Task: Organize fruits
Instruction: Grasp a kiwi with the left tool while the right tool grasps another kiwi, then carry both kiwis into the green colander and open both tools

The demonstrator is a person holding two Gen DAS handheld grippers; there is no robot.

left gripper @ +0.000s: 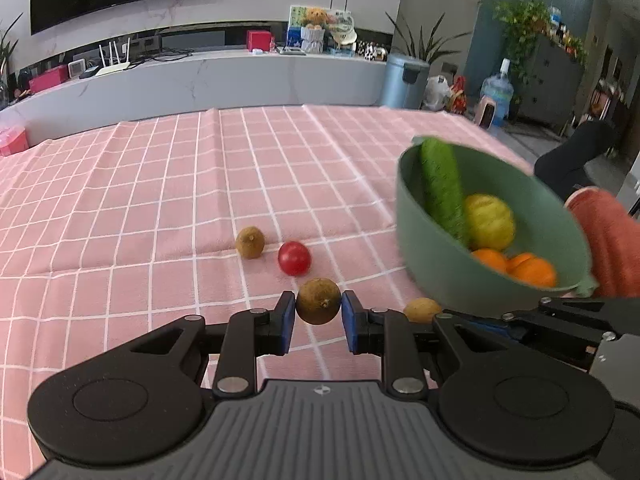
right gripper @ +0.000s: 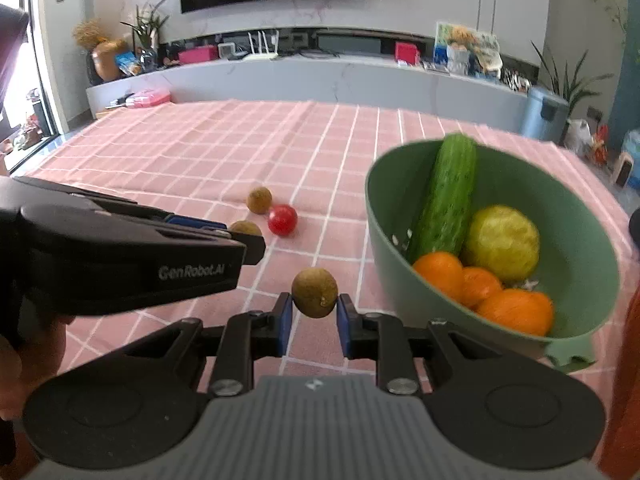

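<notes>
My left gripper (left gripper: 318, 312) is shut on a brown longan (left gripper: 318, 301) just above the pink checked cloth. My right gripper (right gripper: 314, 310) is shut on another brown longan (right gripper: 314, 293); that longan also shows in the left wrist view (left gripper: 422, 310), beside the left gripper's right finger. A third longan (left gripper: 250, 242) and a red cherry tomato (left gripper: 294, 258) lie on the cloth ahead. A green bowl (right gripper: 580, 240) to the right holds a cucumber (right gripper: 446, 200), a yellow-green citrus (right gripper: 502, 243) and oranges (right gripper: 516, 310). In the right wrist view the left gripper's body (right gripper: 120, 256) sits at left.
The table's far edge (right gripper: 320, 102) is ahead, with a white TV bench behind. A blue bin (left gripper: 404, 80) and a water bottle stand on the floor at the right. The person's orange sleeve (left gripper: 612, 240) is behind the bowl.
</notes>
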